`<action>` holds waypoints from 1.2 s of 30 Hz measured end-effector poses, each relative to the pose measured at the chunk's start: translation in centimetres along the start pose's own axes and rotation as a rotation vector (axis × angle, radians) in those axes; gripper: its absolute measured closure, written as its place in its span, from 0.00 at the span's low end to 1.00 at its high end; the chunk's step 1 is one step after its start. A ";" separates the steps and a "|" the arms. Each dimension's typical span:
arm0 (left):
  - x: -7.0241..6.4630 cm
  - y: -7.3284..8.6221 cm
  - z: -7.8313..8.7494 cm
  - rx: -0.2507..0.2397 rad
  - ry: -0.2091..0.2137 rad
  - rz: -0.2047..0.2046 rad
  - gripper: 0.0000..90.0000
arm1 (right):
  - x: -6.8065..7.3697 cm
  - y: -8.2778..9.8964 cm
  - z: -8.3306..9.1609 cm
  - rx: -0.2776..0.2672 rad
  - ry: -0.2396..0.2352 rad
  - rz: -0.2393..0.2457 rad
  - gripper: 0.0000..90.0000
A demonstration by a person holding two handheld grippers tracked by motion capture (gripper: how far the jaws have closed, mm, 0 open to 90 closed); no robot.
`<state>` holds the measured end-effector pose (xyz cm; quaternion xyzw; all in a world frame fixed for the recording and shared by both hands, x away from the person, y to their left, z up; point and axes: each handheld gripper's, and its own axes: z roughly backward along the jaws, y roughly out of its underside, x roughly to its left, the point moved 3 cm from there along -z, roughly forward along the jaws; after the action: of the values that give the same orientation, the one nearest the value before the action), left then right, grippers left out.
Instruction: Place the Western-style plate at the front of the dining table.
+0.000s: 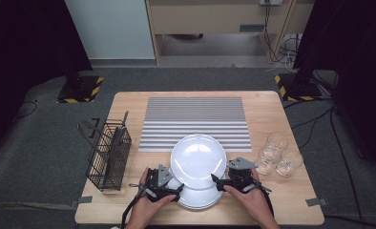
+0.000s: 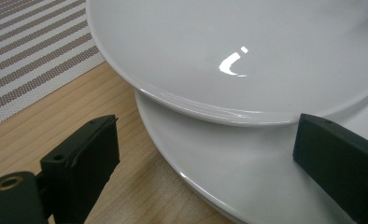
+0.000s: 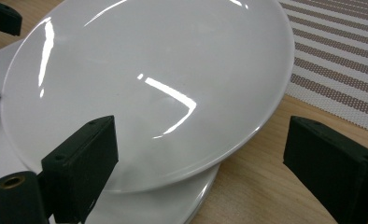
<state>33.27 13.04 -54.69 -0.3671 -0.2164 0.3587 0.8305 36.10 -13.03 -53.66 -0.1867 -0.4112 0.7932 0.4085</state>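
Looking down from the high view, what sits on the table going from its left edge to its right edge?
Wire basket → left tool → top plate → right tool → cluster of glasses. The striped mat lies behind the plates, spanning the middle, so it has no single place in the order.

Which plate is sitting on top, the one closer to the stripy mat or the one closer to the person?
The top plate, closer to the stripy mat. It overlaps the lower plate near the table's front edge.
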 end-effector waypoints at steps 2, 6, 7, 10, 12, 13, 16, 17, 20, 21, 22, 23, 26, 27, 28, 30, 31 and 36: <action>0.0 0.0 0.0 0.000 0.000 0.000 0.07 | -0.1 -0.1 -0.2 0.008 0.004 -0.006 0.13; 0.0 0.0 0.0 0.000 -0.001 -0.001 0.07 | -0.7 -0.2 -0.9 0.017 0.010 -0.036 0.19; 0.0 0.0 0.0 0.000 0.000 0.000 0.07 | -0.8 -0.1 -1.0 0.023 0.013 -0.035 0.20; 0.0 0.0 0.0 0.000 0.001 0.000 0.07 | -0.9 -0.2 -1.3 0.031 0.015 -0.051 0.20; 0.0 0.0 0.0 -0.001 0.003 0.001 0.07 | -1.0 -0.3 -1.3 0.039 0.017 -0.051 0.20; 0.1 0.0 0.0 0.000 0.004 0.001 0.07 | -1.0 -0.5 -1.4 0.047 0.023 -0.031 0.21; 0.1 0.0 0.0 0.000 0.002 0.001 0.07 | -0.9 -1.1 -1.6 0.077 0.033 -0.002 0.22; 0.1 0.0 0.0 0.002 0.001 0.001 0.07 | -0.9 -1.4 -1.8 0.094 0.036 0.016 0.22; 0.1 0.0 0.0 0.001 0.003 0.007 0.07 | -0.9 -1.6 -2.0 0.102 0.030 0.023 0.22; 0.2 0.0 0.0 0.001 0.002 0.011 0.07 | -0.9 -1.8 -2.2 0.106 0.020 0.005 0.23; 0.2 0.0 0.0 0.002 0.001 0.012 0.07 | -1.0 -1.9 -2.3 0.104 0.016 0.000 0.24; 0.2 0.0 0.0 0.002 0.001 0.012 0.07 | -1.0 -1.9 -2.3 0.104 0.016 0.000 0.24; 0.4 0.0 -0.1 0.001 -0.003 0.015 0.07 | -1.1 -2.0 -2.5 0.099 0.017 -0.021 0.27; 0.4 0.0 -0.1 0.001 -0.006 0.013 0.07 | -1.2 -2.1 -2.5 0.099 0.017 -0.029 0.29; 0.4 0.0 -0.1 0.001 -0.006 0.013 0.07 | -1.2 -2.0 -2.4 0.097 0.018 -0.032 0.31; 0.4 0.0 -0.1 -0.001 -0.005 0.018 0.07 | -1.4 -1.9 -2.3 0.088 0.013 -0.043 0.34; 0.4 0.1 -0.1 -0.001 -0.003 0.022 0.07 | -1.4 -1.9 -2.3 0.088 0.013 -0.043 0.34; 0.5 0.1 0.0 -0.003 -0.005 0.032 0.08 | -1.5 -1.8 -2.2 0.071 0.015 -0.052 0.37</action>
<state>33.54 13.45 -54.72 -0.3709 -0.2129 0.3727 0.8235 39.30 -12.57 -53.56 -0.1673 -0.3844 0.7950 0.4385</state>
